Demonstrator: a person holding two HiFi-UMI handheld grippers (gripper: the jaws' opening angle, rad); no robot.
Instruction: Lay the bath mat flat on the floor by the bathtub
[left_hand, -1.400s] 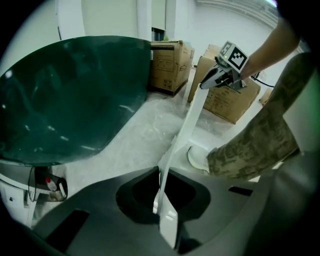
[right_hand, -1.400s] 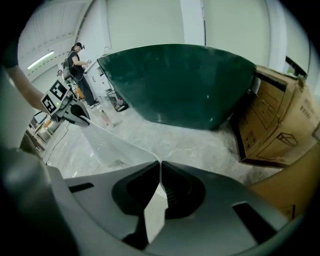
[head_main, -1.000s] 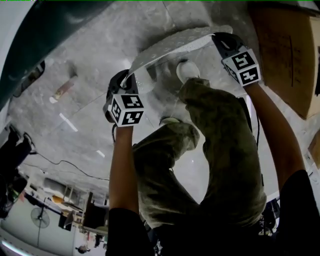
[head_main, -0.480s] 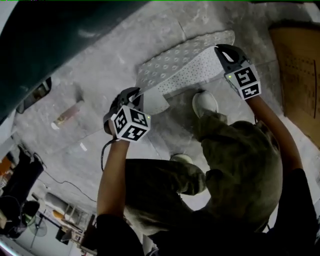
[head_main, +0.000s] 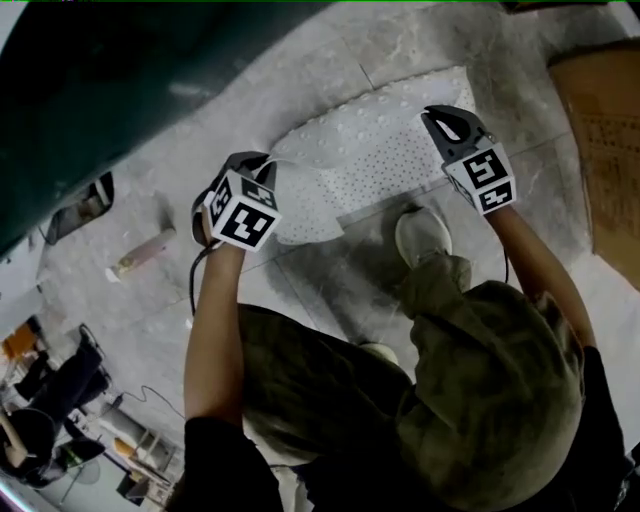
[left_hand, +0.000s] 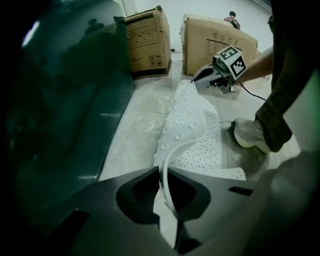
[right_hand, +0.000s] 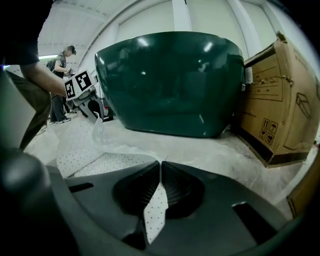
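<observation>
The white bath mat (head_main: 370, 160), perforated with a bumpy underside, is spread low over the pale floor beside the dark green bathtub (head_main: 110, 80). My left gripper (head_main: 266, 168) is shut on the mat's near-left edge, and the thin edge runs between its jaws (left_hand: 164, 170). My right gripper (head_main: 434, 116) is shut on the right edge, with a perforated strip pinched between its jaws (right_hand: 160, 165). Between the two grippers the mat (left_hand: 192, 132) still curls up in a fold.
A person's pale shoe (head_main: 422, 235) stands just below the mat's near edge. Cardboard boxes (head_main: 605, 130) (right_hand: 280, 100) line the right side. A small tube (head_main: 140, 252) lies on the floor at the left near the tub.
Both grippers have come down with the mat. It hung as a raised band before and now spreads over the floor by the tub.
</observation>
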